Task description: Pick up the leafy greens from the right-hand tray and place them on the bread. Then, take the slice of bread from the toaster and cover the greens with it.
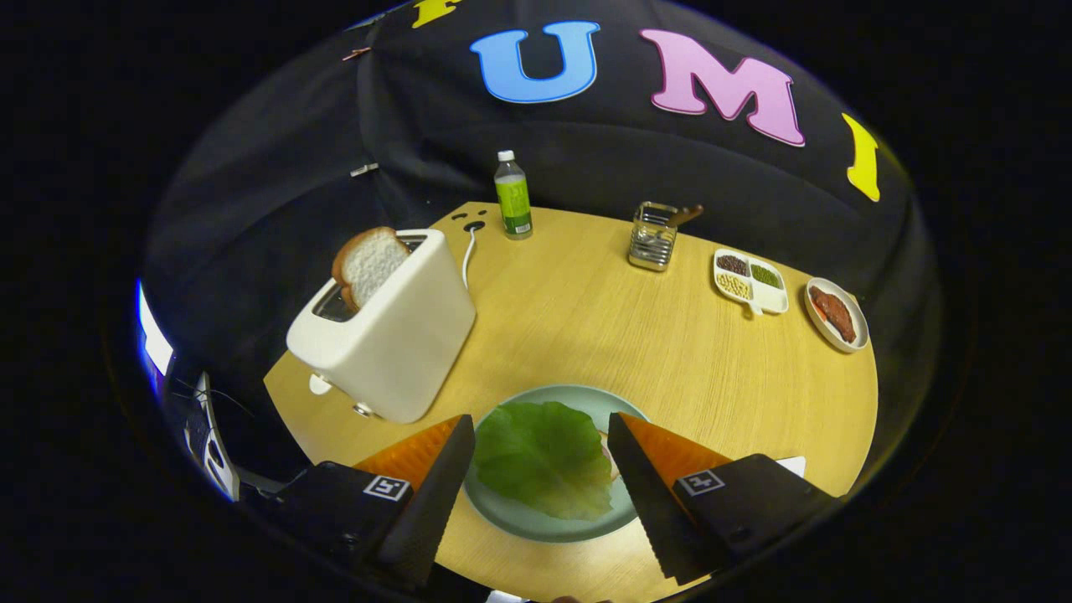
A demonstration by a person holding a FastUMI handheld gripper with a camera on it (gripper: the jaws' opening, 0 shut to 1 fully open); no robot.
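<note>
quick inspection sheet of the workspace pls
surface: round wooden table.
job's things: lettuce leaf lies on the green plate, bread edge barely visible under it; bread slice stands in the white toaster.
clutter: bottle, metal utensil holder, divided dish of beans, plate of meat.
grippers: gripper open, fingers either side of the leaf.
cables: white toaster cord.
surroundings: black cloth wall.
</note>
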